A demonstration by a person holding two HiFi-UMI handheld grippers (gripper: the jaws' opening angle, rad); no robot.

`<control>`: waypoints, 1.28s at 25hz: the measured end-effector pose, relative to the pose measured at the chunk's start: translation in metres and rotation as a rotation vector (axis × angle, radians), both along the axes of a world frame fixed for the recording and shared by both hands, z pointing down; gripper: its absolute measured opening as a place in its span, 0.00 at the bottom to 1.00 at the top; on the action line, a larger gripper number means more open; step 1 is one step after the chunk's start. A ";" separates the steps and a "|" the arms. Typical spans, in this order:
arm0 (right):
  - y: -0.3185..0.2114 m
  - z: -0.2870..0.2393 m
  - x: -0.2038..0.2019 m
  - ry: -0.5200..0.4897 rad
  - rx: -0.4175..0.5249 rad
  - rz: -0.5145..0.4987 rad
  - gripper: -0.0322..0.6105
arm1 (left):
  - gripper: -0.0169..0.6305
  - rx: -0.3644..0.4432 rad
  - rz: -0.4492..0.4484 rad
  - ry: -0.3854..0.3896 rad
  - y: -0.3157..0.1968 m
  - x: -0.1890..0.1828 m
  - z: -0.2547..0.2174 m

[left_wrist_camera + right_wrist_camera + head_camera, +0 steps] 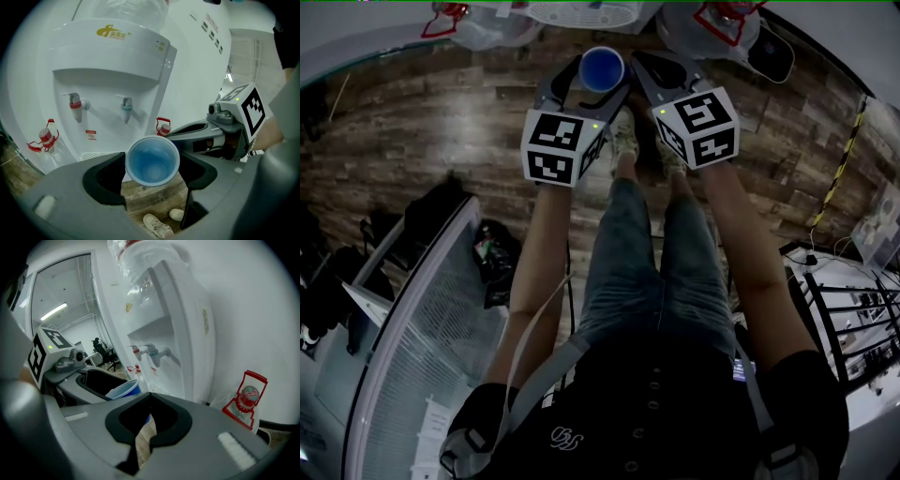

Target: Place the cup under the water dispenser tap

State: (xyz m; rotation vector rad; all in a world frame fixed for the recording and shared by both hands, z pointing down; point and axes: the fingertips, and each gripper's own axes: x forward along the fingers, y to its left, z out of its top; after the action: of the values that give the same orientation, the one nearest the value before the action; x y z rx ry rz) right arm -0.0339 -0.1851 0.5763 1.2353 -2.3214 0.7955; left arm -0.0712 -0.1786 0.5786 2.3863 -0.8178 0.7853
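Note:
A blue cup sits upright and empty between the jaws of my left gripper, which is shut on its sides. In the left gripper view the cup is in front of the white water dispenser, below and to the right of its red tap and blue tap, and above the drip tray. My right gripper hangs just right of the cup with nothing in it. In its own view the right gripper has its tips together, and the cup shows to its left.
Red-framed bottles in clear bags stand on both sides of the dispenser's foot. The floor is dark wood; the person's shoes stand below the grippers. A glass-fronted case is at the left, and yellow-black tape at the right.

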 end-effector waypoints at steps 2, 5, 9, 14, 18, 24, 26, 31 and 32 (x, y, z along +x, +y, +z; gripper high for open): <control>-0.005 0.007 -0.004 -0.004 0.005 0.009 0.05 | 0.58 0.008 0.015 -0.001 -0.006 -0.001 0.006; -0.011 0.014 -0.006 -0.010 0.006 0.029 0.05 | 0.58 0.012 0.034 -0.018 -0.014 -0.004 0.017; -0.016 0.026 -0.006 -0.008 -0.005 0.050 0.05 | 0.58 0.028 0.074 -0.061 -0.025 -0.010 0.030; -0.020 0.043 -0.003 0.007 -0.025 0.048 0.05 | 0.58 0.052 0.109 -0.109 -0.037 -0.013 0.039; -0.019 0.059 -0.005 0.029 -0.038 0.048 0.05 | 0.58 0.083 0.138 -0.128 -0.044 -0.012 0.048; -0.027 0.075 -0.007 0.015 -0.060 0.087 0.05 | 0.58 0.146 0.159 -0.156 -0.058 -0.007 0.059; -0.031 0.079 -0.006 0.020 -0.062 0.080 0.05 | 0.58 0.160 0.174 -0.171 -0.062 -0.004 0.063; -0.036 0.081 0.001 0.039 -0.056 0.065 0.05 | 0.58 0.184 0.197 -0.187 -0.078 0.004 0.069; -0.036 0.081 0.002 0.038 -0.057 0.063 0.05 | 0.58 0.191 0.194 -0.189 -0.082 0.005 0.070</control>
State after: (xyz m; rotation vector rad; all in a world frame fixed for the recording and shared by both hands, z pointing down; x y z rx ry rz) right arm -0.0321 -0.2214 0.6574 1.2932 -2.2237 0.8460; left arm -0.0663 -0.2603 0.6482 2.6202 -0.7724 1.0660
